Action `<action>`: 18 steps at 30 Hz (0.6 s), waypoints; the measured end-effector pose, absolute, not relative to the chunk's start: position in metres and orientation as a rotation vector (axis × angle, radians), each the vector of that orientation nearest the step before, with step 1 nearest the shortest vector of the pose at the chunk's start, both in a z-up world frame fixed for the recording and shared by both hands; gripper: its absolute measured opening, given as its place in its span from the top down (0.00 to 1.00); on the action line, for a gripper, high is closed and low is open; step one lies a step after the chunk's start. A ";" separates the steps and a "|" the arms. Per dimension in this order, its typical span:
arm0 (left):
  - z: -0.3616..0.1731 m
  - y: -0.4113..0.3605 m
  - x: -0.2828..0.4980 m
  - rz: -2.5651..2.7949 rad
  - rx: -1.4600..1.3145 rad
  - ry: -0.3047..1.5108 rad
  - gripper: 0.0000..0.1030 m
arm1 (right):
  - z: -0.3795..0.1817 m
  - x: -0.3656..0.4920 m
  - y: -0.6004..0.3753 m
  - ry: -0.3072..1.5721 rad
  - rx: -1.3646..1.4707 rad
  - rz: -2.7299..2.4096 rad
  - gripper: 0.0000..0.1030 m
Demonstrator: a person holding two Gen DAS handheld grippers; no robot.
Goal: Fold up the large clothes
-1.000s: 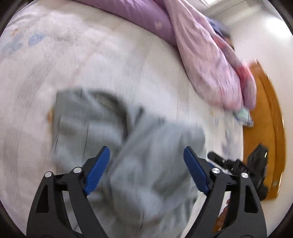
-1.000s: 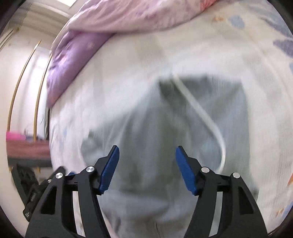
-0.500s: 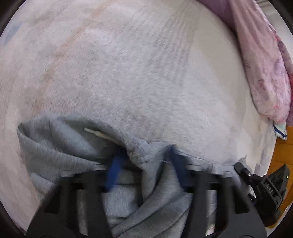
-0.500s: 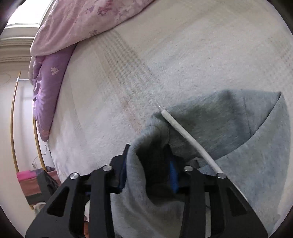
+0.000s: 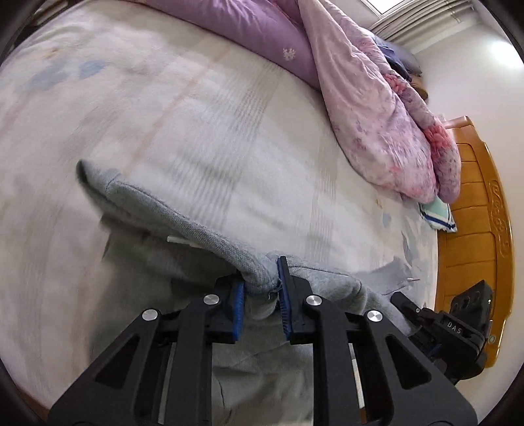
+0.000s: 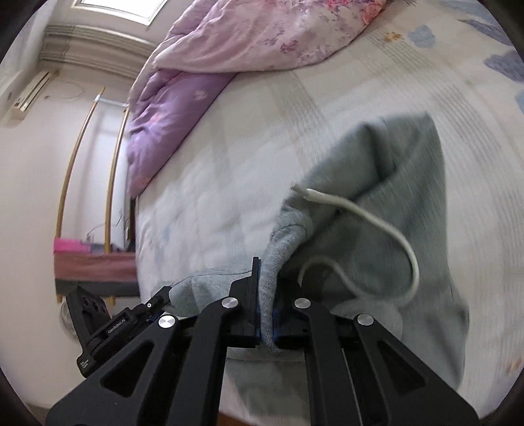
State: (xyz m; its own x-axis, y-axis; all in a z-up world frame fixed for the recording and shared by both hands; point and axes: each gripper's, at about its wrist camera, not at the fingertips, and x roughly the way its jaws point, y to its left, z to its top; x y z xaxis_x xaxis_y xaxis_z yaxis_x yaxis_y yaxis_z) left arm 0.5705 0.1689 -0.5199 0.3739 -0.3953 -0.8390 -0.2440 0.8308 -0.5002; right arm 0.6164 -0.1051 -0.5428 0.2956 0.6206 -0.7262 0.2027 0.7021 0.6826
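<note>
Across both wrist views spreads the bed (image 5: 203, 137), its pale quilted cover printed with faint blue shapes. At 12 to 2 o'clock in the left wrist view a pink floral duvet (image 5: 376, 108) lies heaped over a purple pillow (image 5: 262, 29), and a wooden headboard (image 5: 471, 209) runs down the edge at 3 o'clock. Over in the right wrist view the same duvet sits at 12 o'clock, with a wall-mounted air conditioner (image 6: 29, 95) at 10 o'clock.

Next in size, the grey hooded sweatshirt (image 5: 157, 262) lies on the bed at the near edge, from 8 to 4 o'clock in the left wrist view, with one hem edge raised off the cover. Its hood (image 6: 402, 183) spreads toward 2 o'clock in the right wrist view.

At 6 o'clock the left hand-held gripper (image 5: 260, 301) has its blue pads pressed onto a bunched ridge of the sweatshirt's edge. The right hand-held gripper (image 6: 267, 314) is likewise clamped on a fold of grey fabric; it also shows at 4 o'clock in the left wrist view.

Smallest, a white drawstring (image 6: 376, 226) loops across the hood from 1 to 5 o'clock.
</note>
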 end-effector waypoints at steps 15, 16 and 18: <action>-0.612 0.184 0.374 -0.040 -0.678 1.393 0.82 | -0.615 0.401 -0.102 1.457 0.877 0.142 0.96; -0.622 0.184 0.368 -0.038 -0.678 1.412 0.81 | -0.626 0.391 -0.101 1.458 0.882 0.117 0.95; -0.637 0.185 0.359 -0.038 -0.656 1.441 0.72 | -0.643 0.379 -0.099 1.448 0.849 0.042 0.85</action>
State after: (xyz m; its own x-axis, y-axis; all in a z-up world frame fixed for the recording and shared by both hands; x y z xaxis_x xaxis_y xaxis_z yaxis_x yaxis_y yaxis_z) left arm 0.3589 0.1847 -0.6370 0.1605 -0.4063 -0.8995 -0.3577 0.8254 -0.4367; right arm 0.3795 -0.0986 -0.6435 0.1754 0.5079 -0.8434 0.4582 0.7161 0.5266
